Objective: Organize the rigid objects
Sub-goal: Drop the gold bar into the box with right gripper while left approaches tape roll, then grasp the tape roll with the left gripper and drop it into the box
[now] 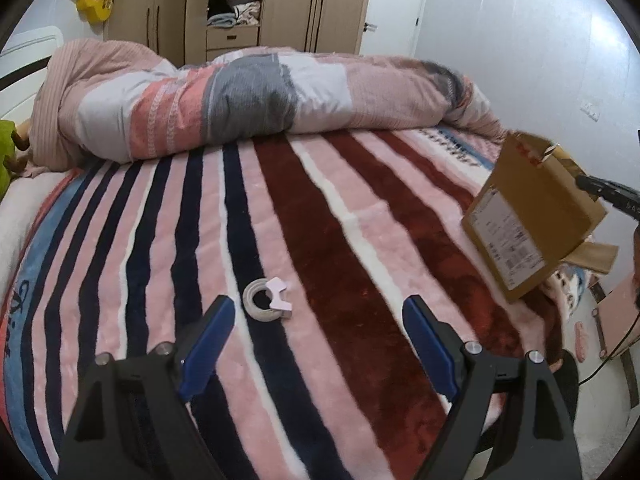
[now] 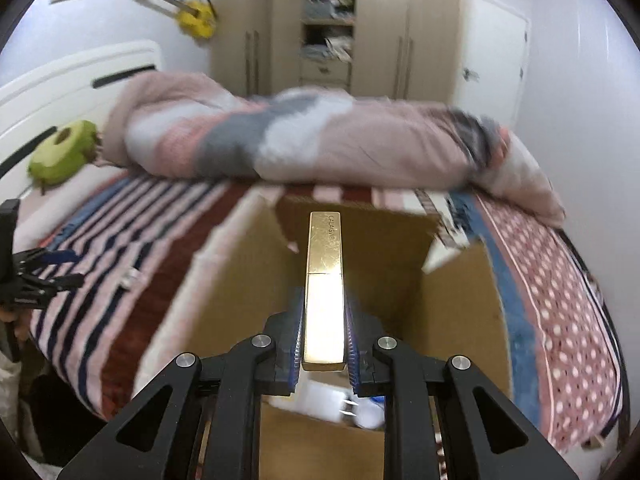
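Left wrist view: the left tongs (image 1: 318, 344) hang spread wide over the striped pink, navy and maroon plush blanket (image 1: 340, 248) on the bed, gripping nothing. Just ahead of their blue-padded fingers (image 1: 208, 344) lies a white roll of tape with a pale pink tab (image 1: 267, 299), resting on the blanket. An open brown cardboard box (image 1: 528, 220) with a shipping label stands toward the blanket's right edge, well apart from the tape. Behind the blanket sits a rolled pink, grey and white quilt (image 1: 248, 100).

Right wrist view: the right tongs (image 2: 323, 328) are clamped tight on a slim gold rectangular case (image 2: 325, 280) with small lettering near its far end, held above the box's (image 2: 460, 312) open top. White items lie blurred at the box bottom. At the blanket's (image 2: 132, 248) far left corner sits a green avocado-shaped cushion (image 2: 60, 152).
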`<state>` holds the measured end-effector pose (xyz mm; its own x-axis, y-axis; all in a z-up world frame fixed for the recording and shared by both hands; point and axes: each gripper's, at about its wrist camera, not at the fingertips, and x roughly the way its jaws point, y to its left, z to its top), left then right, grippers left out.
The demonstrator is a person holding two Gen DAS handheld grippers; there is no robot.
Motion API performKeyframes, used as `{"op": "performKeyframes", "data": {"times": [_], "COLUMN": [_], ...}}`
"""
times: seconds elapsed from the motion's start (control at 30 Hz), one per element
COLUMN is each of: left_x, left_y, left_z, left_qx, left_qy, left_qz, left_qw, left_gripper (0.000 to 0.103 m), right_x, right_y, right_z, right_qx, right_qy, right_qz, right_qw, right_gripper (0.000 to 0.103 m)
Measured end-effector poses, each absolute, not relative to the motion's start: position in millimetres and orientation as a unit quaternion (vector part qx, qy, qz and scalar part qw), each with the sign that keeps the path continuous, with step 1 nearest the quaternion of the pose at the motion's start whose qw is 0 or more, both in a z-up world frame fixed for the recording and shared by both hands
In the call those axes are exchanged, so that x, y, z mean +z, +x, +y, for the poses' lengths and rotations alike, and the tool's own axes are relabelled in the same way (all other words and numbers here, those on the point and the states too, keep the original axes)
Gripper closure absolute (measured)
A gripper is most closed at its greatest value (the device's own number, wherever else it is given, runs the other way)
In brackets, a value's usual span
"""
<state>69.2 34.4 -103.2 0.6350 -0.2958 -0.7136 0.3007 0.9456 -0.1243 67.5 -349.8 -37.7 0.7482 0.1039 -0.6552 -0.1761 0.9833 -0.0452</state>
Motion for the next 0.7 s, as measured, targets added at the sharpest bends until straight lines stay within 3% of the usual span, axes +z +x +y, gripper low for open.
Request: {"op": "performKeyframes", "data": {"times": [0.17,0.2,0.27,0.43,0.7], "left_x": [-145.8,-155.3,-175.1,-198.6,-164.5], "left_y": [100.2,107.1,122.1,143.5,127.8], "left_z": [37.0,38.2,40.5,40.4,25.3], "left_qx": [-0.14,-0.134,-0.119,-0.108,-0.131], "left_qy": [0.018,0.019,0.018,0.012,0.016], "left_qz": [0.428,0.434,0.449,0.453,0.424], "left_qw": [0.893,0.891,0.885,0.885,0.896], "left_gripper": [0.022,0.026,0.044,0.061,0.066], "right_x": [-39.4,-37.9,-36.2,-31.0,-34.7], "right_y": [71.0,70.0,68.4,66.2,66.2], "right_z": [-356.5,-353.9,-347.1,-333.1,-332.5], "right_qx": [0.07,0.074,0.081,0.099,0.106], "right_qy": [-0.041,-0.043,-0.047,-0.056,-0.059], "right_qz": [0.346,0.343,0.34,0.333,0.336], "right_qw": [0.935,0.936,0.936,0.936,0.934], "right_gripper": [0.081,0.079,0.079,0.079,0.079]}}
